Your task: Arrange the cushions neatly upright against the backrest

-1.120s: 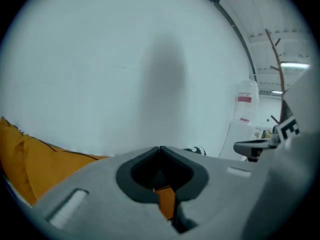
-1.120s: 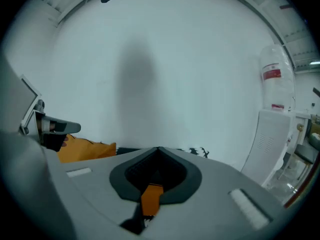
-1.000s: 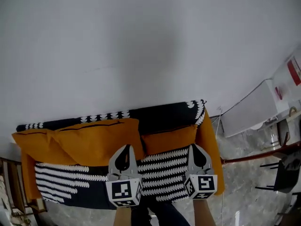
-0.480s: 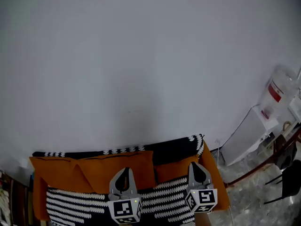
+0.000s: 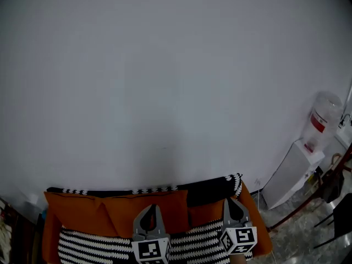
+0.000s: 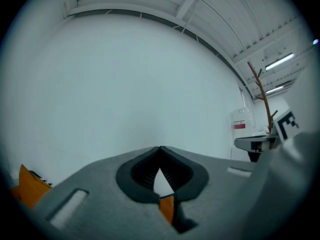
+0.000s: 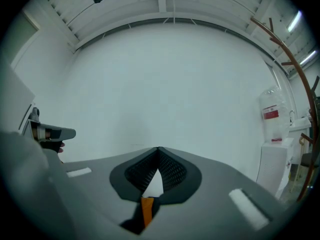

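Two grippers sat nearest, at the bottom edge of the head view: the left gripper [image 5: 150,209] and the right gripper [image 5: 229,202], each with its fingers pressed together and nothing pinched between them, pointing level toward the sofa. Through the small gap behind each closed tip only a sliver of orange showed. Just beyond them lay a black throw with white stripes [image 5: 99,247] spread over the seat, and the left gripper covered part of the lower edge of the big orange cushion [image 5: 165,210]. That cushion stood upright against the backrest [image 5: 206,186], overlapping a second orange cushion [image 5: 71,209] to its left, which also leaned on the backrest. A smaller orange patch [image 5: 206,213] showed between the two grippers; whether it was a cushion or the sofa's own cover could not be told. The sofa's orange arm [image 5: 258,224] closed off the right end. Farther right, on the pale stone floor [image 5: 291,241], stood a white water dispenser [image 5: 291,172] with its bottle [image 5: 324,114] on top, a red-brown pole [image 5: 308,202] and a dark chair [image 5: 344,219]. Behind everything rose a bare white wall [image 5: 165,81].
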Demonstrator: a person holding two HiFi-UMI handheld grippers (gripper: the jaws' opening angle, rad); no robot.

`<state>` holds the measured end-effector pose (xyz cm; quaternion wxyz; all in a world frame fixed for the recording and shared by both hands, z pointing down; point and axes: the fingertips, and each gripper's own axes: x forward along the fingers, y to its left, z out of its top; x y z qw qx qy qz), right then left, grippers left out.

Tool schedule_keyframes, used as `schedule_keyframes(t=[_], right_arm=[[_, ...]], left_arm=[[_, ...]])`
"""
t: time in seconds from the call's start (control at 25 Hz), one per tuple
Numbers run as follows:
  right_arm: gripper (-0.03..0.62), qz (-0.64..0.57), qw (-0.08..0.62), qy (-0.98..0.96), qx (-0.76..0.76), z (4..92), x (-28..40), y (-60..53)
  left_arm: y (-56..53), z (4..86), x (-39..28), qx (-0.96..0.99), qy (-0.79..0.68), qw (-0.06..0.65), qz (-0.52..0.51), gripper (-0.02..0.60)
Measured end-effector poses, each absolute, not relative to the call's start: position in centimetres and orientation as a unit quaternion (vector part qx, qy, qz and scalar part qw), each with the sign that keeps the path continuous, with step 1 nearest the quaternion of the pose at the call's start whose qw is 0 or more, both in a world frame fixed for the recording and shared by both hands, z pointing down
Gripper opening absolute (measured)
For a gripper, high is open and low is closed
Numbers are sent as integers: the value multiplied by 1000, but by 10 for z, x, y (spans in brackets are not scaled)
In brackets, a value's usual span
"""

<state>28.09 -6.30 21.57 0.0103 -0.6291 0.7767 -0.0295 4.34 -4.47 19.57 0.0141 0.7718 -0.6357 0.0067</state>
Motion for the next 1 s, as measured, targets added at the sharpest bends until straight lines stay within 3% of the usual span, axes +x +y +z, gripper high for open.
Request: schedule_keyframes(t=[1.0], right_arm=[[9,-23,18,784,-620,207,247,-57]], left_arm=[[-36,186,19,770,-638,1,6,3]])
